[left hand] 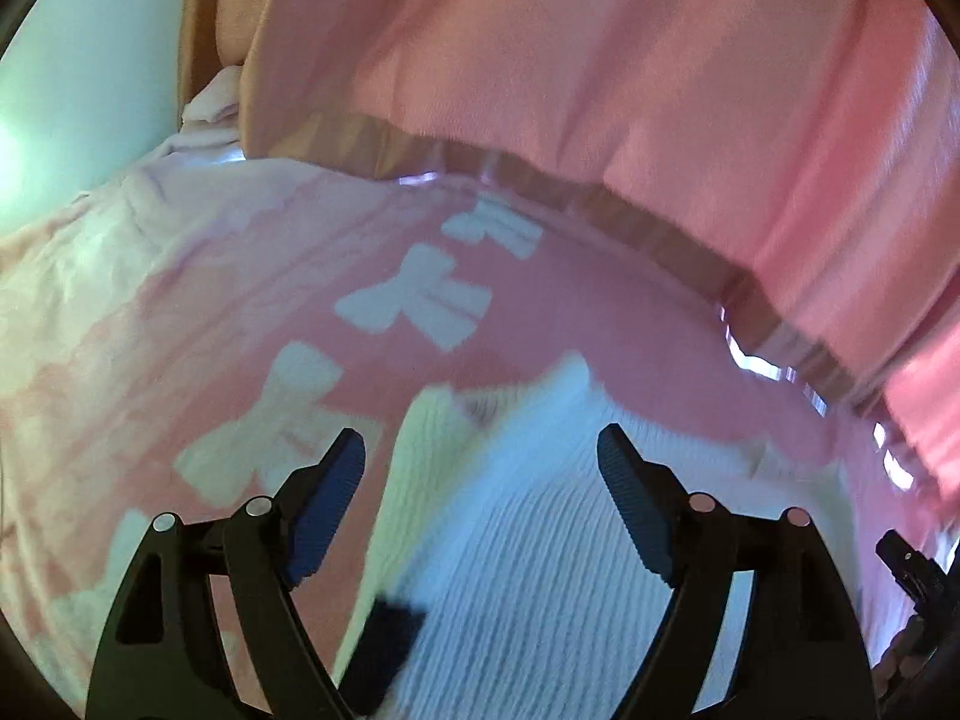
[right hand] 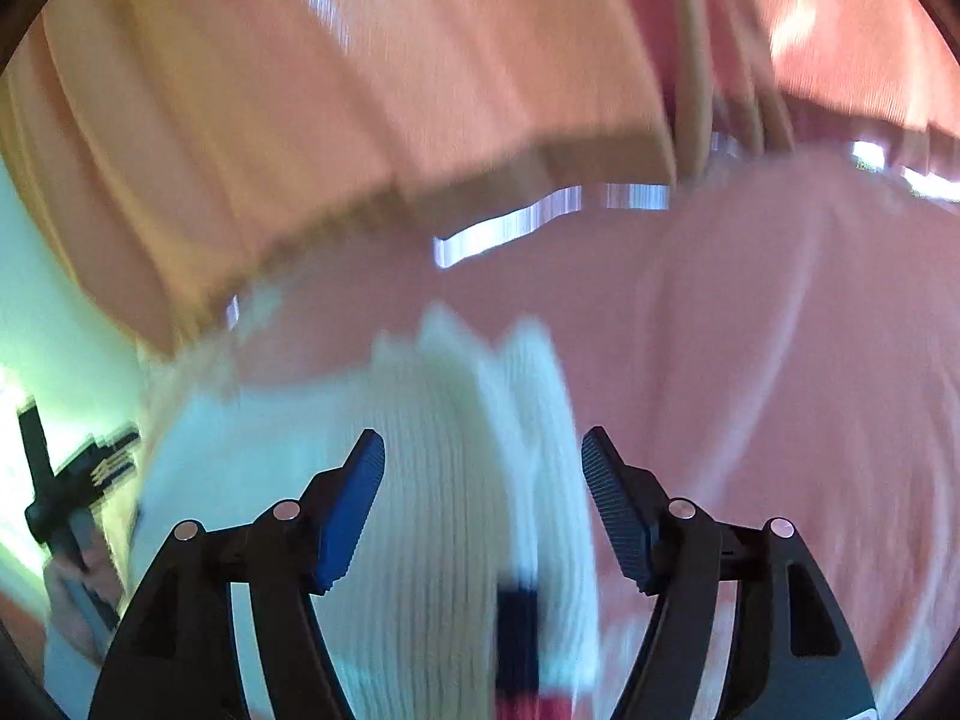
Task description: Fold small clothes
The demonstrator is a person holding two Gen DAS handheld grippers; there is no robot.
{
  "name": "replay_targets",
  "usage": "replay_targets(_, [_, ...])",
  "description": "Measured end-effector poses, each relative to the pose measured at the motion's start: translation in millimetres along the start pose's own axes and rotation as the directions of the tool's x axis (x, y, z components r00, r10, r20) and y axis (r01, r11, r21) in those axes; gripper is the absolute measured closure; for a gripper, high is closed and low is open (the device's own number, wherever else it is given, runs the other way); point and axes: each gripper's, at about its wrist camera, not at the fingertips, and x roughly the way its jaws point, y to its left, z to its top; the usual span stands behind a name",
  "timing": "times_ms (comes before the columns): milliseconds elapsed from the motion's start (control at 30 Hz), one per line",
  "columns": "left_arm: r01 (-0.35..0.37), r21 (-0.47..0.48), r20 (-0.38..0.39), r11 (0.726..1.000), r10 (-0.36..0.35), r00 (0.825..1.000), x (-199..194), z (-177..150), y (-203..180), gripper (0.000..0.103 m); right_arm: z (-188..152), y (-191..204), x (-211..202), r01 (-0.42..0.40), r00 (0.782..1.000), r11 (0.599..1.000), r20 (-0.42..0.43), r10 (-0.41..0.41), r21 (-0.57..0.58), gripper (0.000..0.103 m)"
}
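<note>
A white ribbed knit garment lies on a pink bedspread printed with white bows. It bears a dark patch near its close edge. My left gripper hangs just above it, open, its blue pads apart and not pressing the cloth. In the right wrist view the same garment lies blurred beneath my right gripper, which is also open with nothing pinched. The dark patch shows low between its fingers. The left tool and the hand holding it appear at the left edge.
A pink curtain hangs behind the bed, with a bright strip of light under its hem. A pale fluffy cover lies at the left, beside a pale wall. Bare pink bedspread stretches to the right.
</note>
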Motion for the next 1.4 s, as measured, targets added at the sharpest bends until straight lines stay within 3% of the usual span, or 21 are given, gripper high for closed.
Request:
replay_targets(133, [0.017,0.009,-0.100,1.000,-0.016,0.995,17,-17,-4,0.027,-22,16,5,0.017,0.998,0.997,-0.066,-0.022,-0.081,0.036])
replay_targets(167, [0.018,0.007,-0.132,1.000,-0.017,0.991,24,-20,-3,0.036,-23,19,9,0.034,0.997,0.995,-0.073,-0.041,-0.099,0.039])
replay_targets(200, [0.003,0.009,-0.154,1.000,-0.001,0.988,29,-23,-3,0.044,-22,20,14,0.035,0.995,0.994,-0.084,-0.044,-0.104,0.064])
replay_targets(233, [-0.040,0.022,-0.150,0.999,0.043,0.988,31,-25,-3,0.062,-21,19,21,0.039,0.993,0.994,-0.103,-0.050,-0.101,0.092])
replay_targets(267, [-0.057,0.030,-0.135,0.998,0.060,0.989,29,-25,-2,0.082,-20,19,19,0.043,0.994,0.995,-0.095,-0.051,-0.091,0.092])
replay_targets(333, [-0.017,-0.010,-0.101,1.000,0.016,0.995,15,-19,5,0.093,-12,21,-3,-0.002,1.000,0.997,-0.013,0.001,-0.076,0.093])
replay_targets(433, [-0.075,0.003,-0.115,0.997,0.075,0.991,17,-18,13,0.094,-7,23,-22,0.047,0.997,0.993,0.057,-0.041,-0.109,0.093])
replay_targets(533, [-0.081,-0.025,-0.145,0.996,0.077,0.986,28,-19,18,0.093,-14,-2,20,0.115,0.980,0.993,-0.159,-0.120,-0.041,0.090])
replay_targets(633, [-0.033,-0.012,-0.078,0.999,0.032,0.996,11,-9,5,0.090,-2,9,6,0.096,0.992,0.994,-0.077,-0.100,-0.058,0.079])
replay_targets(667, [-0.022,-0.017,-0.064,1.000,0.020,0.998,8,-5,2,0.081,6,18,-1,0.101,0.995,0.991,-0.017,-0.103,-0.088,0.072])
replay_targets(700, [-0.010,-0.019,-0.051,1.000,0.009,0.999,8,-1,-2,0.073,11,20,-2,0.090,0.996,0.991,0.003,-0.090,-0.095,0.052])
replay_targets(733, [-0.005,-0.016,-0.042,1.000,0.004,0.999,10,3,-6,0.059,18,23,2,0.071,0.997,0.992,0.015,-0.070,-0.101,0.046])
replay_targets(833, [-0.018,0.002,-0.060,1.000,0.018,0.998,32,14,-18,0.052,31,23,25,0.097,0.995,0.988,-0.012,-0.099,-0.117,0.046])
replay_targets(900, [-0.020,0.021,-0.099,1.000,0.022,0.995,52,14,-23,0.052,33,17,49,0.095,0.993,0.990,-0.062,-0.101,-0.106,0.048])
replay_targets(933, [-0.025,0.030,-0.109,0.999,0.028,0.994,59,13,-24,0.061,35,16,59,0.092,0.992,0.990,-0.077,-0.101,-0.103,0.069])
replay_targets(967, [-0.028,0.053,-0.130,0.998,0.035,0.991,67,10,-25,0.088,33,18,64,0.089,0.992,0.990,-0.081,-0.099,-0.113,0.090])
replay_targets(1000, [-0.034,0.059,-0.141,0.998,0.042,0.989,70,9,-25,0.095,32,20,63,0.084,0.993,0.989,-0.070,-0.093,-0.123,0.095])
replay_targets(1167, [-0.073,0.062,-0.073,0.995,0.078,0.994,61,21,-18,0.096,50,25,25,0.092,0.991,0.986,0.105,-0.078,-0.135,0.096])
replay_targets(1267, [-0.162,0.014,-0.115,0.987,0.163,0.980,83,22,2,0.101,44,-7,59,0.166,0.984,0.983,-0.055,-0.171,-0.081,0.095])
replay_targets(1300, [-0.145,-0.022,-0.126,0.989,0.142,0.982,87,21,8,0.101,40,-15,65,0.149,0.985,0.988,-0.082,-0.151,-0.035,0.094])
replay_targets(1400, [-0.137,-0.020,-0.083,0.990,0.135,0.987,69,24,3,0.100,44,0,37,0.123,0.992,0.992,-0.007,-0.124,-0.032,0.086])
